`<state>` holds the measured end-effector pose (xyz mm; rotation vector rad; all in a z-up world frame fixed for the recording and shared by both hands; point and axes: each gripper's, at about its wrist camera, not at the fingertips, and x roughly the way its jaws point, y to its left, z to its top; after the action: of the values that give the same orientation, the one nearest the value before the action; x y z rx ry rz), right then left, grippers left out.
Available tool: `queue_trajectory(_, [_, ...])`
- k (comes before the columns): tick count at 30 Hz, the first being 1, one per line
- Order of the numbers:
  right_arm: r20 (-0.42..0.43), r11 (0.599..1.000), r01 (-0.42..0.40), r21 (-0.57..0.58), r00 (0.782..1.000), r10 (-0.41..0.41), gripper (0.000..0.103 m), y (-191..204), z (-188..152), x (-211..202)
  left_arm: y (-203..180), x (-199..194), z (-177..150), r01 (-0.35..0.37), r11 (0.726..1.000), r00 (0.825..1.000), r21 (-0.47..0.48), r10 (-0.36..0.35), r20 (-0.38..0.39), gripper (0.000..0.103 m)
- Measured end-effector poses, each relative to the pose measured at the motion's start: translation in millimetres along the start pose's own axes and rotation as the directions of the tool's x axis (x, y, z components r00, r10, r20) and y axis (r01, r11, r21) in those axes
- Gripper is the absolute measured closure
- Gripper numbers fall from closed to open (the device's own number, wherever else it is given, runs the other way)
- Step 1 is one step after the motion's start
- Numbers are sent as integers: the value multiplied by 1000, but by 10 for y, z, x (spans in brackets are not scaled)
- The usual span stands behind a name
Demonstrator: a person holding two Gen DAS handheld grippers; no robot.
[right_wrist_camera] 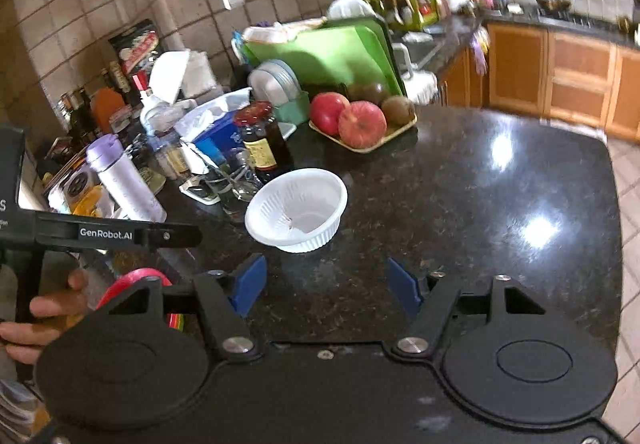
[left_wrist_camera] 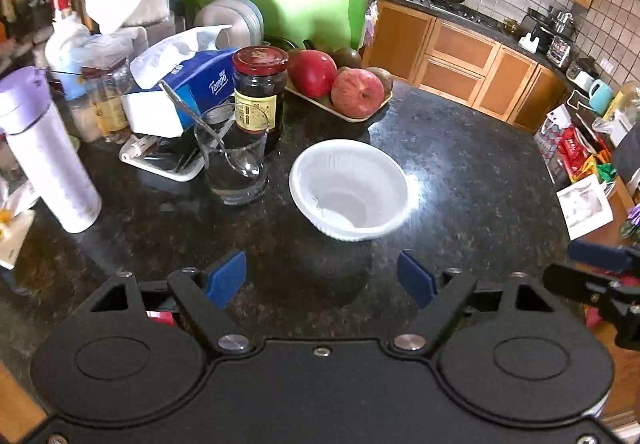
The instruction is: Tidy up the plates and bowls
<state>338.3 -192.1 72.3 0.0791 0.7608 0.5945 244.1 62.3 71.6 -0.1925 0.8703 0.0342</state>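
A white ribbed plastic bowl [left_wrist_camera: 352, 190] [right_wrist_camera: 296, 208] stands upright on the black granite counter [left_wrist_camera: 460, 172] [right_wrist_camera: 480, 204], with nothing in it. My left gripper [left_wrist_camera: 321, 278] hangs just short of the bowl, its blue pads wide apart and nothing between them. My right gripper [right_wrist_camera: 327, 291] is also open and free of any object, with the bowl ahead and slightly left of it. The left tool's black bar [right_wrist_camera: 104, 232] and the hand [right_wrist_camera: 40, 308] holding it show at the left of the right wrist view.
Left of the bowl stand a glass with a spoon [left_wrist_camera: 236, 164], a red-lidded jar [left_wrist_camera: 260, 88], a tissue pack [left_wrist_camera: 192, 84] and a purple-capped bottle [left_wrist_camera: 44, 148]. A fruit tray [left_wrist_camera: 340, 84] sits behind. Grey plates [left_wrist_camera: 236, 18] lean by a green board [left_wrist_camera: 304, 12].
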Motion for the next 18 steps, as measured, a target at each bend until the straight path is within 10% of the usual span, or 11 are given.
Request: queue_trajectory(18, [-160, 990, 123, 73, 981, -111, 45, 31, 599, 1158, 153, 742, 478, 80, 988, 991, 131, -64, -119, 27])
